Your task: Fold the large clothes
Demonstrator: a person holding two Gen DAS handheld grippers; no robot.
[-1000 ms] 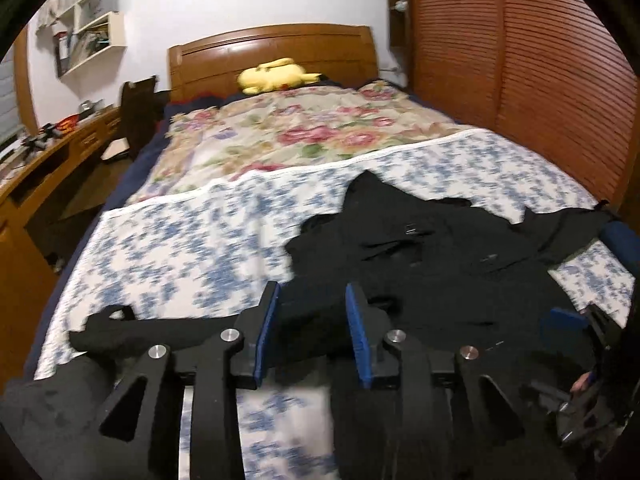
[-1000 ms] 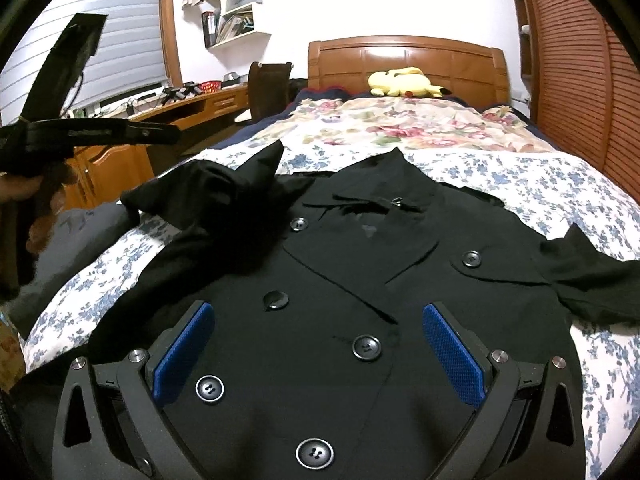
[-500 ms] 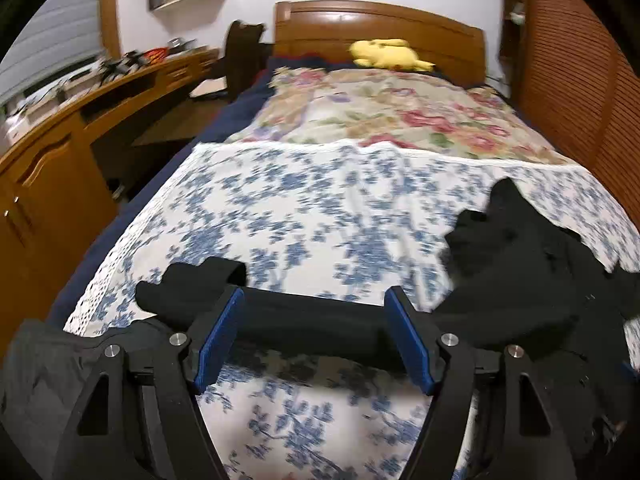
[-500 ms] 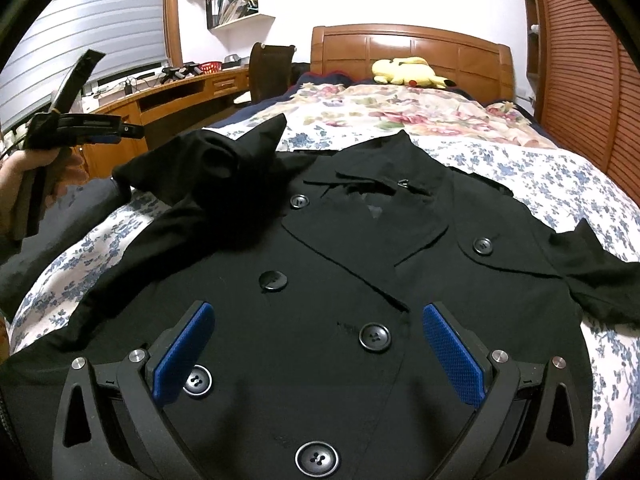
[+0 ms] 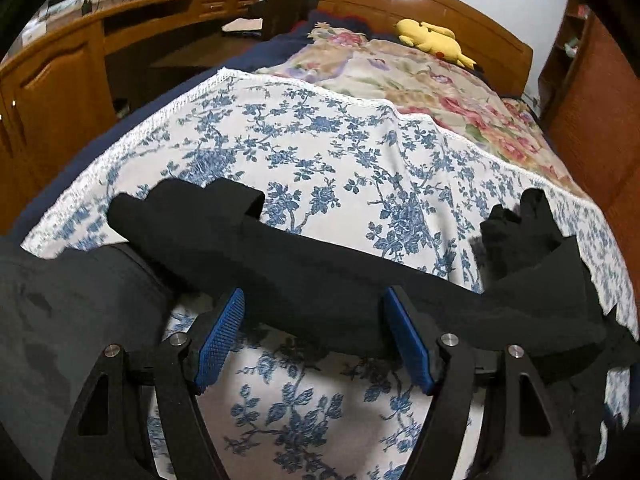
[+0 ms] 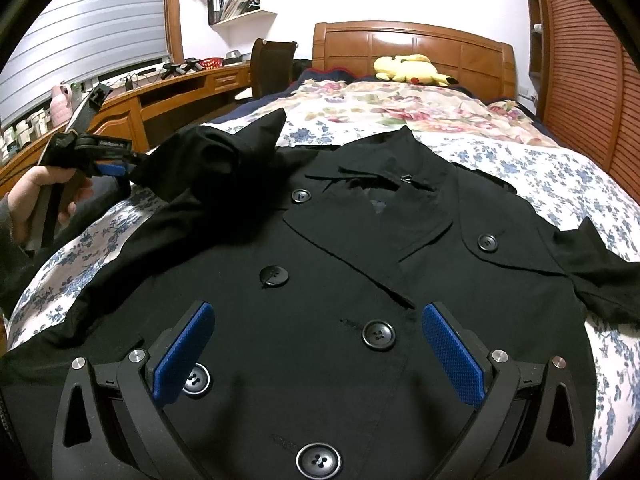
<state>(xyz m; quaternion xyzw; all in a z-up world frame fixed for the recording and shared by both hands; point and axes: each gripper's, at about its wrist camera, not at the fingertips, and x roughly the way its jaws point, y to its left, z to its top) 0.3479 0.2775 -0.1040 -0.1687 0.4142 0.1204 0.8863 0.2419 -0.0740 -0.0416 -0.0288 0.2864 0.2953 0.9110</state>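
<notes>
Blue-padded jaws of the left gripper stand wide apart around the outstretched left sleeve of a black double-breasted button-front coat; the sleeve crosses the gap between the pads, with no sign that they pinch it. Over the coat's chest, the right gripper hangs with its jaws equally spread, nothing between them but the buttoned front below.

The coat lies face up on the blue-and-white floral bedspread, collar toward the wooden headboard, where a yellow plush toy rests. Beside the coat, on the left gripper's side, runs a curved wooden desk.

Folding appears barely begun. The front is buttoned and fairly flat, but both sleeves are spread outward from the body, the shoulder cloth near the collar is bunched into a peak, and no fold of the body shows. By this reading, bringing in both sleeves and doubling the body are left to do.

Only the right wrist view shows the coat's whole front, its buttons, the short-looking right sleeve lying away from the body, and the person's hand on the left gripper. Only the left wrist view shows the left sleeve's full run to its cuff and a grey cloth beside that cuff at the bedspread's edge.
</notes>
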